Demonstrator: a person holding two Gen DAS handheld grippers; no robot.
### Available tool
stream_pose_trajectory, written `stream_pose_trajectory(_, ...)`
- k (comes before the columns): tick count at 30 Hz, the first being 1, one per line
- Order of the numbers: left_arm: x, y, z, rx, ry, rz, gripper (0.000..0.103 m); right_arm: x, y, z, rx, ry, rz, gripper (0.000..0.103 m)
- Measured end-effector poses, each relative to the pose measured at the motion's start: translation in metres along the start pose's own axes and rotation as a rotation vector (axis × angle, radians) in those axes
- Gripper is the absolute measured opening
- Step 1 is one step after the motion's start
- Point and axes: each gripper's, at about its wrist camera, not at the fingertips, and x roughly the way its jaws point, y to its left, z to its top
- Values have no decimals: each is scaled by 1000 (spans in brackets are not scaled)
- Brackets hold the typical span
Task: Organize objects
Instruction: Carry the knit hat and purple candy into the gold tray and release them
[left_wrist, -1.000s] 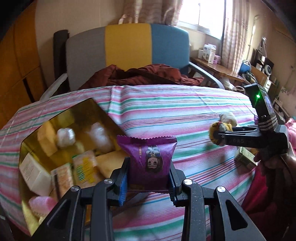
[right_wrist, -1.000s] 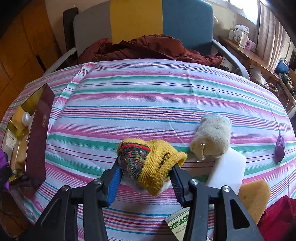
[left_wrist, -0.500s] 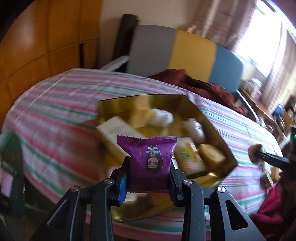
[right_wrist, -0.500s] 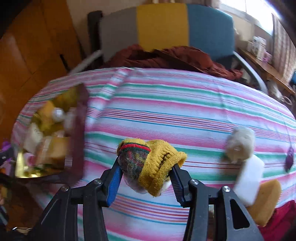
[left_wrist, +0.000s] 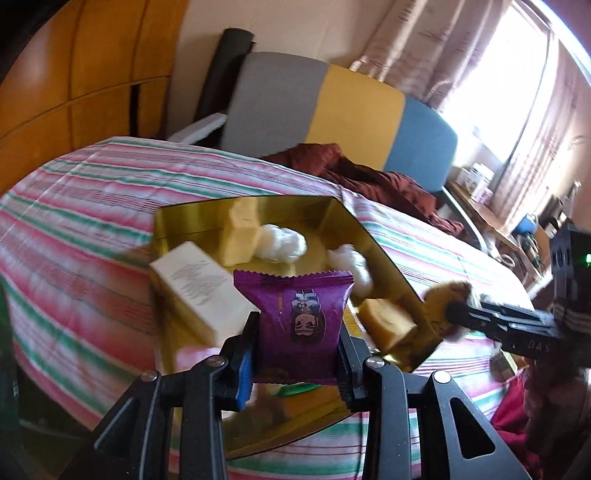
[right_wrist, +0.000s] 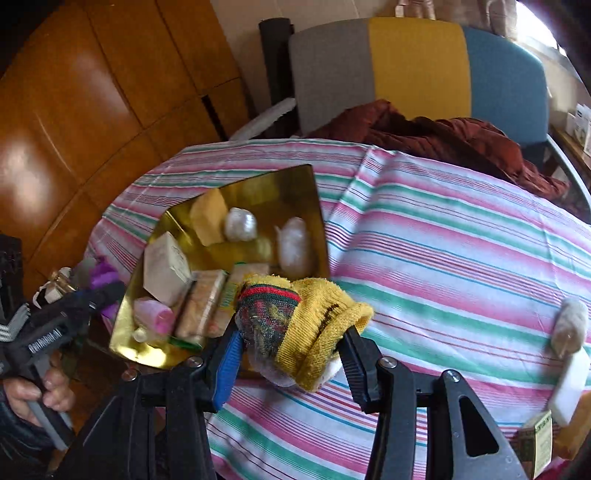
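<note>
My left gripper (left_wrist: 295, 343) is shut on a purple snack packet (left_wrist: 299, 317), held over the near part of a gold box (left_wrist: 384, 258) on the striped tablecloth. The box holds a white carton (left_wrist: 195, 284), yellow sponge blocks (left_wrist: 240, 236), white wrapped balls (left_wrist: 280, 240) and more. In the right wrist view my right gripper (right_wrist: 291, 343) is shut on a rolled yellow sock (right_wrist: 306, 325) with a red and green cuff, just at the near right corner of the gold box (right_wrist: 295, 184). The right gripper with the sock (left_wrist: 443, 306) shows at the box's right edge in the left wrist view.
A beige sock (right_wrist: 569, 325), a white block (right_wrist: 569, 384), a yellow sponge and a small printed carton (right_wrist: 535, 443) lie at the table's right edge. A grey, yellow and blue chair (right_wrist: 417, 70) with a dark red garment (right_wrist: 443, 136) stands behind the table. Wooden panels (right_wrist: 92, 110) are on the left.
Both grippers have swung left toward the gold box, each keeping its hold. The left one now hangs over the box; the right one has come up to the box's corner.
</note>
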Motion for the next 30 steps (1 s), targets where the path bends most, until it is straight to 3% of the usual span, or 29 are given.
stream_pose_trajectory(18, 42, -11, -2, 28, 100, -15, 37, 41, 23, 54, -49, 16, 45, 49)
stream_pose_trajectory(21, 44, -9, -3, 16, 115, -32, 52, 53, 29, 69, -53, 8, 55, 55)
stream_pose_trajectory(28, 37, 1, -8, -11, 106, -3, 52, 70, 27, 94, 1, -21, 32, 64)
stream_pose_trajectory(30, 33, 6, -7, -21, 96, 6, 57, 71, 24, 90, 9, -15, 20, 68)
